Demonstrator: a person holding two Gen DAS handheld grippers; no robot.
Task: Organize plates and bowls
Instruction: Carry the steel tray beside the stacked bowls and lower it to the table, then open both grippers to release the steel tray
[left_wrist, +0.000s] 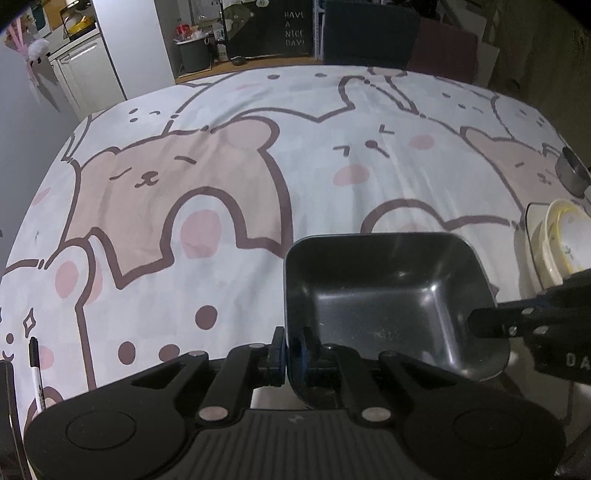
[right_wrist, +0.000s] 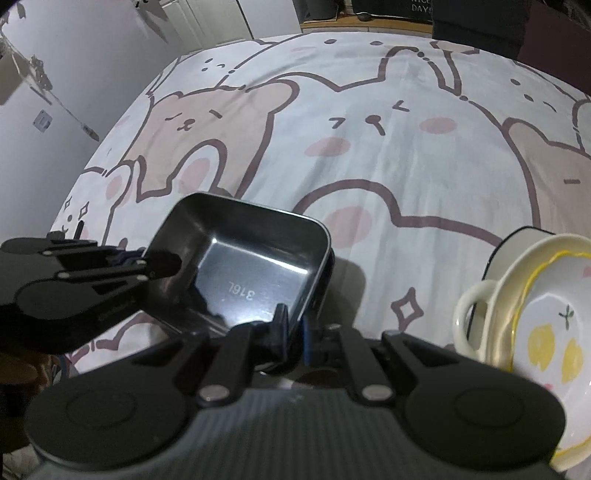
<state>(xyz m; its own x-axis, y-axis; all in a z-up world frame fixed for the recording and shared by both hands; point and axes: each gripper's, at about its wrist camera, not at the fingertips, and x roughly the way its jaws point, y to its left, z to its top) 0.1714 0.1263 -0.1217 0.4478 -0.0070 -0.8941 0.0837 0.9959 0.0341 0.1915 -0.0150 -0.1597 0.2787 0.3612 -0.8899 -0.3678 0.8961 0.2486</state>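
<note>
So the square steel dish is sitting near the front edge of the desk, on top of the cartoon bear and bunny cloth, and both tools are clamped on it at once. The left hand-held gripper has its jaws pinched nearly closed over the dish's near left wall, one finger inside and one outside. The right hand-held gripper does the same thing on the opposite wall, jaws narrow, gripping the rim. From the right wrist view you can read "316L" stamped in the bottom of the dish, which looks empty and shiny.

Just to the right of it there's a stack of cream dishes with a handle sticking out, and a white bowl with lemon print tilted on top. Farther back on the right there's a small round metal bowl. Over at the left front edge a black marker pen lies on the cloth, well apart from the dish.
</note>
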